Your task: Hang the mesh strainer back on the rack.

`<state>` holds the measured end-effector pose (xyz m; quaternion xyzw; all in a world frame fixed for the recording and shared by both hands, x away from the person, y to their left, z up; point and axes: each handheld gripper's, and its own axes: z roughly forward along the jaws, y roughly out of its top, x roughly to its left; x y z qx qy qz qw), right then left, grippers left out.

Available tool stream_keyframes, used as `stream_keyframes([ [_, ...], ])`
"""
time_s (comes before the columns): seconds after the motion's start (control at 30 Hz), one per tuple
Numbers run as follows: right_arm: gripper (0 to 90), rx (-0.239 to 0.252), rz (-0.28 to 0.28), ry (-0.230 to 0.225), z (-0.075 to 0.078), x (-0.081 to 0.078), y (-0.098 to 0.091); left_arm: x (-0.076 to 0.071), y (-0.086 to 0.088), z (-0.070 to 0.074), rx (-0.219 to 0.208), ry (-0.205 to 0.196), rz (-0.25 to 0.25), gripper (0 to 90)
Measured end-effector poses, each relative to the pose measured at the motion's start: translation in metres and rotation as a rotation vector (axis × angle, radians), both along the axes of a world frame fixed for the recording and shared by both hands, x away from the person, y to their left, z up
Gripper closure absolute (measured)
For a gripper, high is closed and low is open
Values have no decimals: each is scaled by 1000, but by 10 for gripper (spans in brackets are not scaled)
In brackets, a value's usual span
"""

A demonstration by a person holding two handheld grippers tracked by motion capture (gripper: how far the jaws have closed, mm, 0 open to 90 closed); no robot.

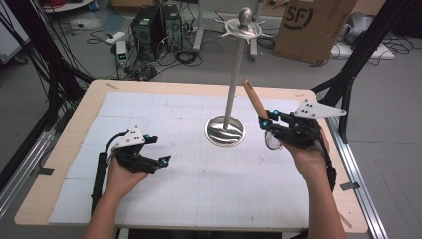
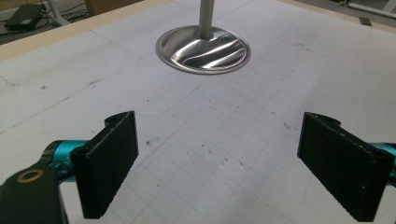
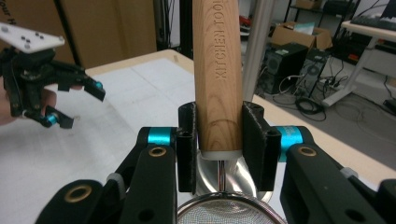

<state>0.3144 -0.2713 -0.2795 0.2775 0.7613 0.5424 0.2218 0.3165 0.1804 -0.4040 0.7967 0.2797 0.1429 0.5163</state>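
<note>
While my right fingers (image 3: 218,135) clamp the wooden handle (image 3: 217,70) of a small mesh strainer (image 3: 224,211), the handle stands nearly upright between them, with the words KITCHEN TOOL running along it. Seen from the right gripper view, the strainer's round mesh bowl sits just below my fingers, at the bottom edge, and nothing lies in it that I can make out. From the high view, the handle (image 1: 253,97) tilts up and away from my right gripper (image 1: 266,124), which I hold above the right part of the table (image 1: 59,164), just beside the metal stand (image 1: 233,84).

That stand has a round, shiny base (image 1: 225,131) resting on the white gridded mat (image 1: 199,184), a thin pole rising from it, and a ball with curved hooks at the top (image 1: 243,22). Its dish-like base (image 2: 203,49) is bare apart from the pole. The pole stands between the strainer and the left half of the table.

My left fingers (image 2: 219,163) are spread wide with nothing between them, low over the mat and pointing toward the stand's base, well apart from it. The left gripper (image 1: 149,157) sits at the left of the mat.

Beyond the table, a cardboard box (image 1: 311,27), computer towers (image 1: 154,25) and loose cables lie on the floor
</note>
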Motion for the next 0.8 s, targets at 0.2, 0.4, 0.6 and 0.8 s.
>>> stream_keyframes([
  [0.2, 685, 24, -3, -18, 15, 5, -8, 0, 0, 0, 0, 0, 1, 129],
  [0.4, 684, 41, 27, -18, 20, 9, -13, 0, 0, 0, 1, 1, 1, 129],
  [0.6, 684, 27, 58, -29, 27, 13, -15, 0, 1, 0, 6, 0, 2, 129],
  [0.8, 683, 25, 51, -34, 36, 17, -20, 0, 0, -1, 4, 5, 1, 129],
])
